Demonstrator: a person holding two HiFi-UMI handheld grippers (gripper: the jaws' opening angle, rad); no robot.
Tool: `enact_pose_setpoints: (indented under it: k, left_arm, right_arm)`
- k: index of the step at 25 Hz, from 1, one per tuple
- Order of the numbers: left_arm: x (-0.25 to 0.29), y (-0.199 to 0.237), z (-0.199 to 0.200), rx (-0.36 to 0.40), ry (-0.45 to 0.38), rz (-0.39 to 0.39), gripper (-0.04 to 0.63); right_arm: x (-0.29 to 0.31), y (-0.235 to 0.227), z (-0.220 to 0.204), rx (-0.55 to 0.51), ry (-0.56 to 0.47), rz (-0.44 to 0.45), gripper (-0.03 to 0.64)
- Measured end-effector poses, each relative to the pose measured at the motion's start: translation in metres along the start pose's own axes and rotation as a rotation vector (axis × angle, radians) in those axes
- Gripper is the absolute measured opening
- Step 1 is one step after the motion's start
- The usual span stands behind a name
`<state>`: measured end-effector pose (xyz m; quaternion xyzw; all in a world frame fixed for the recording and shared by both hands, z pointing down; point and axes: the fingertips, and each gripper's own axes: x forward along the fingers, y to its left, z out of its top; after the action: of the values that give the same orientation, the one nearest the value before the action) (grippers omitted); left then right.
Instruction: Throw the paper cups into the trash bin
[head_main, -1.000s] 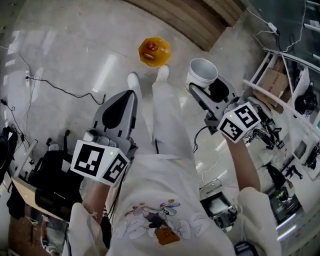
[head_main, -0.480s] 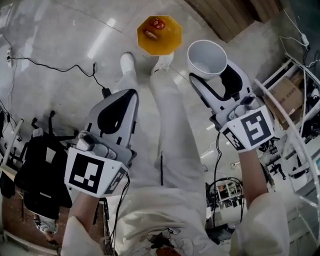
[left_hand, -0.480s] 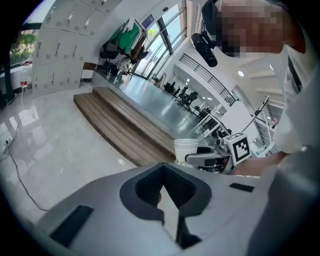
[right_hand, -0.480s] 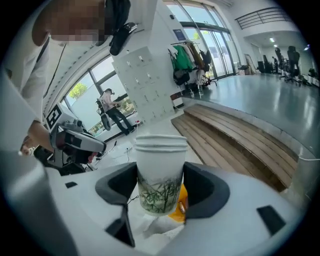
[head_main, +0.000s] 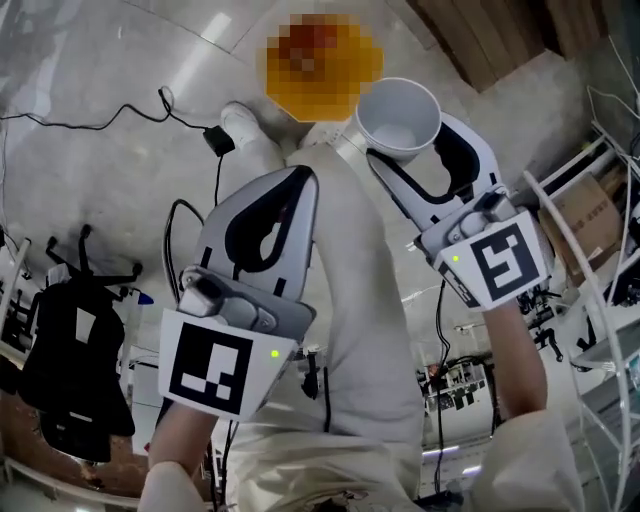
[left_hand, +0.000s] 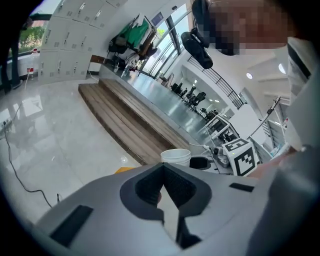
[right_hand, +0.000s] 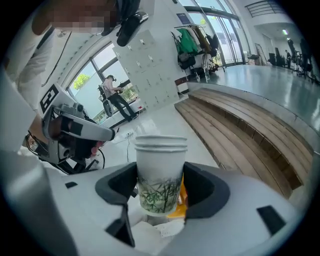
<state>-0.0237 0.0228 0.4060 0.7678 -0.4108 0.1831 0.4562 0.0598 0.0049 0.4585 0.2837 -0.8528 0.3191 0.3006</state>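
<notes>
A stack of white paper cups (head_main: 398, 115) with a green bamboo print (right_hand: 160, 170) stands upright between the jaws of my right gripper (head_main: 410, 145) (right_hand: 160, 186), which is shut on it. Just left of the cups in the head view lies the orange trash bin (head_main: 323, 65) on the floor, under a blurred patch. A bit of the orange bin (right_hand: 178, 200) shows below the cups. My left gripper (head_main: 295, 185) (left_hand: 163, 169) is held lower left, jaws shut with nothing in them. The cups (left_hand: 176, 156) show past it.
A black cable (head_main: 120, 120) and plug (head_main: 217, 142) lie on the pale floor at left. Wooden steps (head_main: 490, 40) run along the top right. A metal rack with a cardboard box (head_main: 585, 205) stands right, a black chair (head_main: 70, 350) left. White-trousered legs (head_main: 350, 260) fill the middle.
Both grippers have come closer to the orange bin, and the cups now sit right beside it. The left gripper has shifted right and upward. The right stays shut on the cups.
</notes>
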Motion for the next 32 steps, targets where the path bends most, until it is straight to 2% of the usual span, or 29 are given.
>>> enact_pose_setpoints:
  k: [6, 9, 15, 19, 22, 25, 28, 32]
  left_arm:
    - [0.070, 0.039, -0.045, -0.001, -0.006, 0.047, 0.006]
    - [0.100, 0.062, -0.064, -0.051, 0.003, 0.092, 0.006]
    - [0.143, 0.094, -0.078, -0.106, -0.068, 0.147, 0.006]
    - [0.165, 0.108, -0.093, -0.091, -0.070, 0.161, 0.006]
    - [0.178, 0.116, -0.102, -0.025, -0.037, 0.158, 0.006]
    - [0.193, 0.124, -0.107, -0.042, 0.000, 0.158, 0.006]
    - [0.207, 0.137, -0.111, 0.006, -0.003, 0.201, 0.006]
    - [0.216, 0.157, -0.139, 0.010, 0.079, 0.259, 0.006]
  right_arm:
    - [0.042, -0.024, -0.047, -0.038, 0.041, 0.008, 0.296]
    - [0.063, -0.040, -0.066, -0.022, 0.042, -0.020, 0.296]
    - [0.104, -0.062, -0.099, 0.010, 0.027, -0.051, 0.296]
    - [0.126, -0.069, -0.113, 0.017, 0.020, -0.062, 0.296]
    - [0.140, -0.076, -0.120, 0.026, 0.012, -0.077, 0.296]
    - [0.151, -0.082, -0.130, 0.041, 0.019, -0.089, 0.296]
    - [0.164, -0.087, -0.142, 0.071, 0.038, -0.116, 0.295]
    - [0.176, -0.091, -0.158, 0.140, 0.047, -0.166, 0.296]
